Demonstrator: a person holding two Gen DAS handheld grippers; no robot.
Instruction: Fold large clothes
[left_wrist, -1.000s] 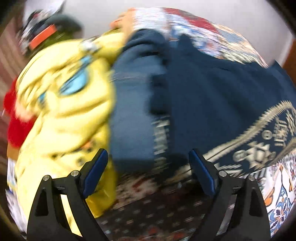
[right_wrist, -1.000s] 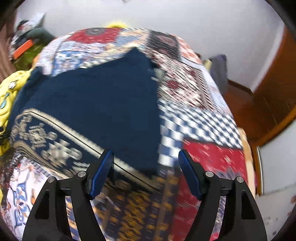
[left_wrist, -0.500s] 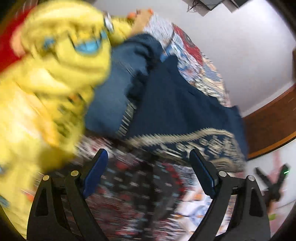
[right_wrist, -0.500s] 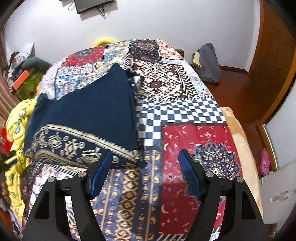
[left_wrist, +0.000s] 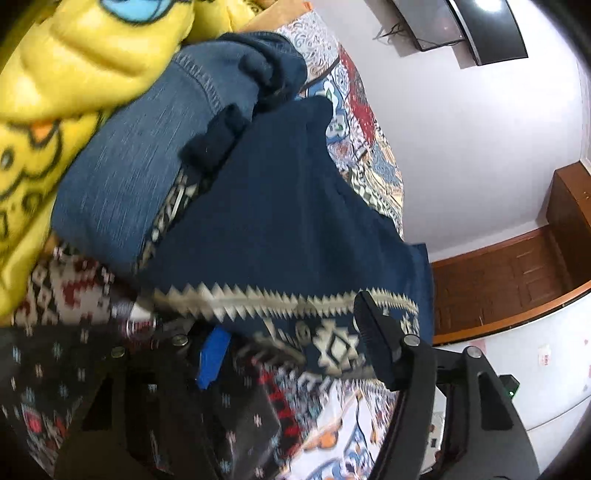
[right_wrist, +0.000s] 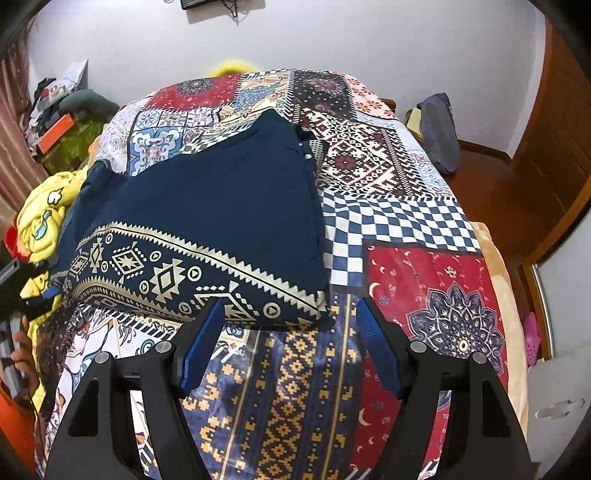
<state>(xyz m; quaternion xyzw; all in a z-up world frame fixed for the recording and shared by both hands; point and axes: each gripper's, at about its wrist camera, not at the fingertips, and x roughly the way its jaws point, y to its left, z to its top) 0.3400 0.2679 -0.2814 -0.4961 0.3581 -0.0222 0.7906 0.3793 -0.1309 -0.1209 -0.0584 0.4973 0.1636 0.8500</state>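
A folded navy garment (right_wrist: 221, 206) with a cream patterned hem lies on the patchwork bedspread (right_wrist: 424, 277). My right gripper (right_wrist: 286, 343) hovers open just in front of the hem's near right corner, with nothing between its fingers. In the left wrist view the same garment (left_wrist: 277, 221) fills the middle. My left gripper (left_wrist: 293, 350) is at its hem, jaws closing, with the patterned edge between the fingers; a firm pinch is not visible. The left gripper (right_wrist: 40, 295) also shows at the garment's left end in the right wrist view.
Folded denim (left_wrist: 140, 158) and a yellow cartoon blanket (left_wrist: 74, 55) lie left of the garment. A dark bag (right_wrist: 439, 136) sits on the wooden floor right of the bed. Clutter is piled at the far left wall (right_wrist: 55, 110). A hand (right_wrist: 22, 354) shows at the left edge.
The left gripper rolled and swung toward the garment's hem, and its jaws narrowed around it. The right gripper drew back and up, so the whole garment shows.
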